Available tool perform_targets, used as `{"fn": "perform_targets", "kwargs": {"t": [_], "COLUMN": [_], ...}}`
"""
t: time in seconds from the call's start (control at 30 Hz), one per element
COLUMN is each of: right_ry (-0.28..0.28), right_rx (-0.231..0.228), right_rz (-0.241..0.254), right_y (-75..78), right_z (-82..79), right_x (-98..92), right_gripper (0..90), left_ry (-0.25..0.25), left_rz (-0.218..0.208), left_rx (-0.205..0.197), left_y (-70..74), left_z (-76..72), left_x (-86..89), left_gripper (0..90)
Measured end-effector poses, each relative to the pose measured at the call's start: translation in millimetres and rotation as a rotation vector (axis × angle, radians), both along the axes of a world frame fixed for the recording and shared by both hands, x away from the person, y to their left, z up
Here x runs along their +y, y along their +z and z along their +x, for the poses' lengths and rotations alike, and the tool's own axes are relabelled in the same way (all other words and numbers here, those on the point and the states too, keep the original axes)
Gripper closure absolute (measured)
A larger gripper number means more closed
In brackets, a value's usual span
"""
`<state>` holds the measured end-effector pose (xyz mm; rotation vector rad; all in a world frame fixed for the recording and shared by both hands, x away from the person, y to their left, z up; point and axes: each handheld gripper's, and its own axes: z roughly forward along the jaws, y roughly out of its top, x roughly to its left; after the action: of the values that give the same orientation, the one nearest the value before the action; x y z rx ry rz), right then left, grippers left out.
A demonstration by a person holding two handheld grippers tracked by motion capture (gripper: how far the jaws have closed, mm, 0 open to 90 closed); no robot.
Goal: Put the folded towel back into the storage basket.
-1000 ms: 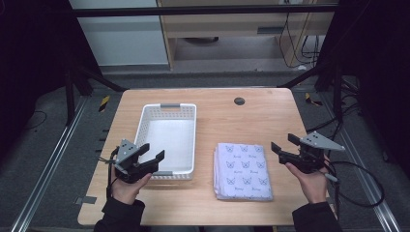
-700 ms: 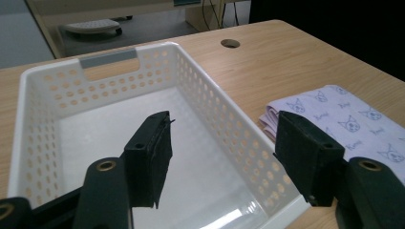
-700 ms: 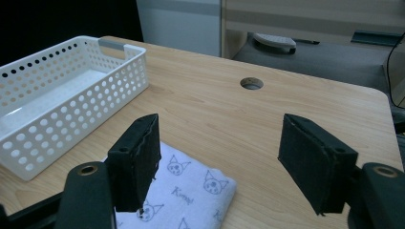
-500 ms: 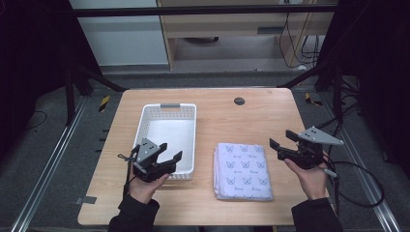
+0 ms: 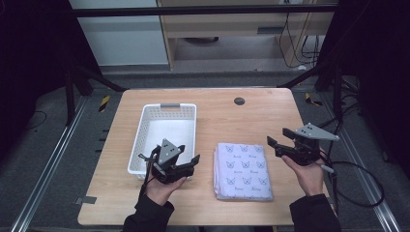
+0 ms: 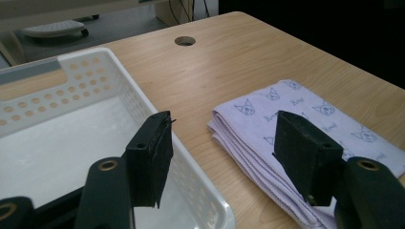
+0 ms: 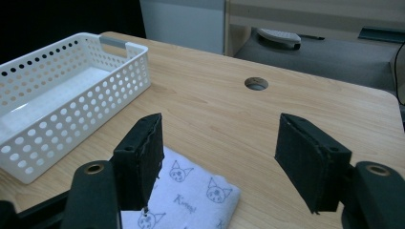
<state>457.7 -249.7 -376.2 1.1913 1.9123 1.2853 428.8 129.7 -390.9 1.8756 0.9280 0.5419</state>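
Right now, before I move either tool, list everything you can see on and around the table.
folded cloth: one, pale lilac with a small cat-face print, front right of centre on the table.
basket: one, white perforated plastic with a grey handle, nothing in it, left half of the table.
cable hole: one, dark, round, near the table's far edge.
table: one, light wood.
left tool: one, black, over the basket's near right corner, jaws open, nothing between them.
right tool: one, black with a grey plate, right of the cloth, jaws open and just closing a little, nothing between them.

Small script on the folded cloth is unreadable.
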Motion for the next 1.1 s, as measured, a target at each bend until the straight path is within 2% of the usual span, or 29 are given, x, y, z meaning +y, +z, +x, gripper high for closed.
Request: {"fn": "perform_targets", "kwargs": {"t": [0.53, 0.87, 0.97, 1.1], "right_ry": [-0.009, -0.018, -0.015, -0.009], "right_rx": [0.025, 0.057, 0.055, 0.061], "right_rz": [-0.025, -0.057, -0.088, -0.091], "right_y": [-9.0, -20.2, -23.1, -25.6], "right_z": [13.3, 22.1, 24.0, 25.6], "right_x": [5.5, 8.6, 10.3, 12.8], "right_gripper": [34.0, 34.5, 35.2, 35.8], "left_ry": [-0.037, -0.043, -0.044, -0.041], "left_rz": [0.056, 0.056, 0.054, 0.063], "left_rx": [0.022, 0.059, 0.074, 0.08], "left_y": [-15.2, -26.9, -31.8, -38.4], "left_z": [-0.7, -1.0, -0.8, -2.3], "left_x": [-33.4, -48.8, -51.7, -55.6], "left_gripper": [37.1, 37.4, 37.8, 38.4]}}
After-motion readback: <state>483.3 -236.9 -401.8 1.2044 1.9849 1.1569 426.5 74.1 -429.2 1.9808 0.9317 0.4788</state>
